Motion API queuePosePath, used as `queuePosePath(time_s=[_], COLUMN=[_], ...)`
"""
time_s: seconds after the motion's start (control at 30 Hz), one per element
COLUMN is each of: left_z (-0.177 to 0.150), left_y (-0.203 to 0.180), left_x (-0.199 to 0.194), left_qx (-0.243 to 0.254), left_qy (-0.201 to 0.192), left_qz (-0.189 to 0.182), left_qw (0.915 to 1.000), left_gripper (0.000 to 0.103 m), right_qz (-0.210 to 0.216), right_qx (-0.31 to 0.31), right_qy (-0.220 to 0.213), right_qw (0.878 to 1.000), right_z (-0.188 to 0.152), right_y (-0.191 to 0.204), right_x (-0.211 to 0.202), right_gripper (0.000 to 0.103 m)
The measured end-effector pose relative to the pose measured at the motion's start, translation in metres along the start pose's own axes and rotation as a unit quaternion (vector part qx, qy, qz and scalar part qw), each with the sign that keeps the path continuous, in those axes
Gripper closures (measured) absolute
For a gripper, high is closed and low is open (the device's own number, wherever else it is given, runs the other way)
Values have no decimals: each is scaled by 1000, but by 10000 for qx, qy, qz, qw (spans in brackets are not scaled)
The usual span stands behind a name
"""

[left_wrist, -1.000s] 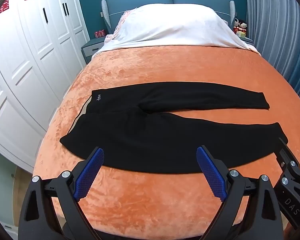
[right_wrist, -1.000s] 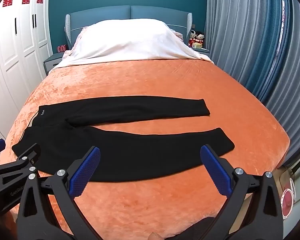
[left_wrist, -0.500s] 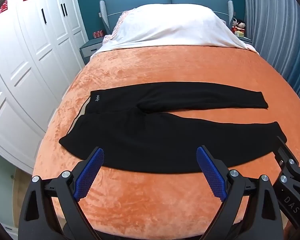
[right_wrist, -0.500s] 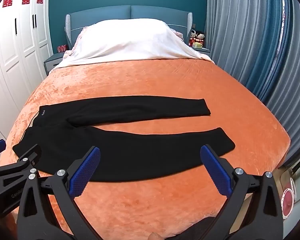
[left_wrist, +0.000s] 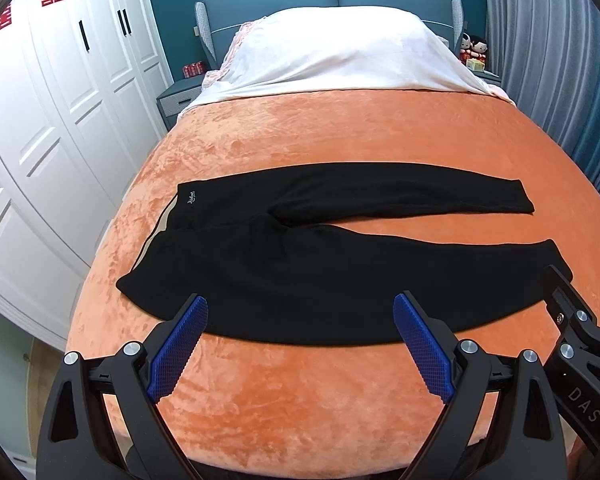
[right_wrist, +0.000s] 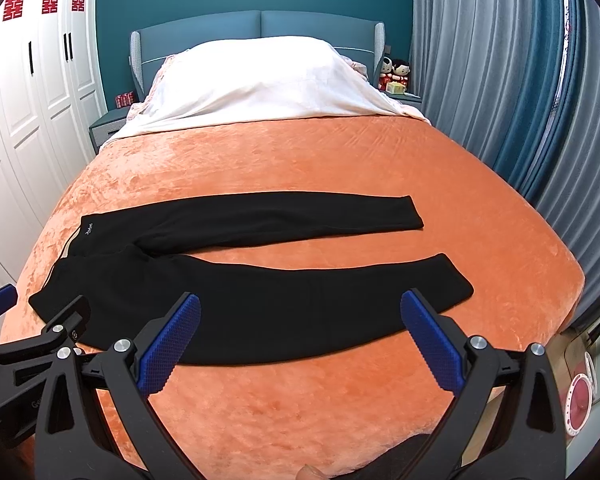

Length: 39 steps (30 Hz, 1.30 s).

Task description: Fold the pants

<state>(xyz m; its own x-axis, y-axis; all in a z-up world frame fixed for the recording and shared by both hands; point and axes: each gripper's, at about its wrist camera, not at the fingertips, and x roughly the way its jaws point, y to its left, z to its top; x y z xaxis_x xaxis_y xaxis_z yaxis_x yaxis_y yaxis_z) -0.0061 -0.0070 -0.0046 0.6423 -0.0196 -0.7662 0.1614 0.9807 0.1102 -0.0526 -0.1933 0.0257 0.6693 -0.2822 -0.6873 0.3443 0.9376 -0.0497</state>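
Black pants (left_wrist: 300,264) (right_wrist: 260,292) lie flat on the orange bedspread, waistband to the left, the two legs spread apart and running right. My left gripper (left_wrist: 300,324) hovers open over the near edge of the nearer leg, blue pads wide apart, nothing held. My right gripper (right_wrist: 300,324) is open too, above the nearer leg's near edge toward the cuff end. In each wrist view part of the other gripper shows at the frame's side.
The orange bedspread (left_wrist: 340,136) covers the bed; a white sheet (left_wrist: 340,52) drapes over the pillows at the head. White wardrobes (left_wrist: 60,120) stand at the left, grey-blue curtains (right_wrist: 520,100) at the right. Nightstands flank the headboard.
Both views have shifted very slightly; the pants have not moved and both grippers stay open.
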Motion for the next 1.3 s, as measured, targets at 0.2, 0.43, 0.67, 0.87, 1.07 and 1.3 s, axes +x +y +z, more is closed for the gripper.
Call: queuePosePath(time_s=[0.2, 0.43, 0.67, 0.87, 1.07, 1.3], left_z=[-2, -2, -1, -1, -2, -2], left_y=[-1, -1, 0, 3, 5, 3], left_x=[2, 7, 6, 5, 3, 1], left_qx=[-13, -16, -22, -30, -61, -37], left_qy=[42, 116, 165, 165, 176, 175], left_qz=[31, 47, 42, 38, 45, 34], left_qw=[10000, 9999, 9999, 9999, 9998, 9998], left_gripper=[11, 11, 11, 11, 11, 11], right_qz=[17, 41, 59, 75, 79, 84], right_qx=[5, -12, -27, -20, -21, -10], right_qy=[34, 126, 122, 105, 98, 94], right_qw=[10000, 9999, 9999, 9999, 9999, 9999], right_z=[-2, -4, -3, -3, -4, -4], right_y=[0, 2, 3, 2, 2, 2], right_x=[1, 7, 7, 4, 4, 4], right_gripper=[5, 5, 5, 5, 5, 5])
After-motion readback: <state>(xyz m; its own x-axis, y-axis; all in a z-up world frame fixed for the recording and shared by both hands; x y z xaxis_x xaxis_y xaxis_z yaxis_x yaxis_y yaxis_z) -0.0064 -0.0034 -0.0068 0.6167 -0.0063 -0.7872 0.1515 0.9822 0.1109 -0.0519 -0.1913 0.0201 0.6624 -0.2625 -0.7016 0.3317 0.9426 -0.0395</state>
